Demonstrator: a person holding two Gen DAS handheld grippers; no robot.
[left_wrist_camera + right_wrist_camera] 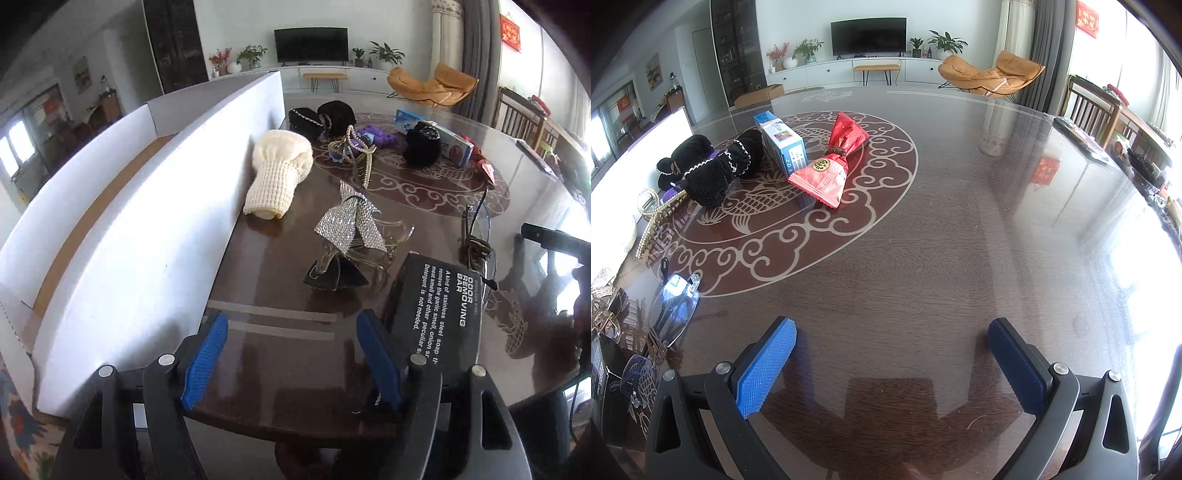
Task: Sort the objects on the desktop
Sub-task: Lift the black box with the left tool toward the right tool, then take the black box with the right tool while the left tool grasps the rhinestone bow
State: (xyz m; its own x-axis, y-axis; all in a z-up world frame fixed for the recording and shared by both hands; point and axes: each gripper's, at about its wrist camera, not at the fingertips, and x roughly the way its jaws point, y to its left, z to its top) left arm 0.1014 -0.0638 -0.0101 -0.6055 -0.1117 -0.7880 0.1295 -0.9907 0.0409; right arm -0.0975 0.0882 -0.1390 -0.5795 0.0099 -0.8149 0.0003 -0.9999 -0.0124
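My left gripper (291, 332) hangs open over the near edge of the dark glass-topped table (280, 362), with only bare table between its blue pads. A black box (436, 314) printed "ODOR REMOVING BAR" lies just outside its right finger. Ahead lie a silver sequin bow clip (347, 225) and a cream knit hat (277, 173) against a white cardboard box (129, 240). My right gripper (892, 354) is open too, with nothing between its pads. Far to its left are a red packet (831, 166), a blue-and-white carton (783, 144) and black velvet pieces (713, 173).
A pearl necklace (360, 155), a purple item (376, 136) and folded glasses (476, 236) lie farther out; the glasses (672, 310) sit left of my right gripper. The white cardboard box walls off the table's left side. Chairs stand at the far right.
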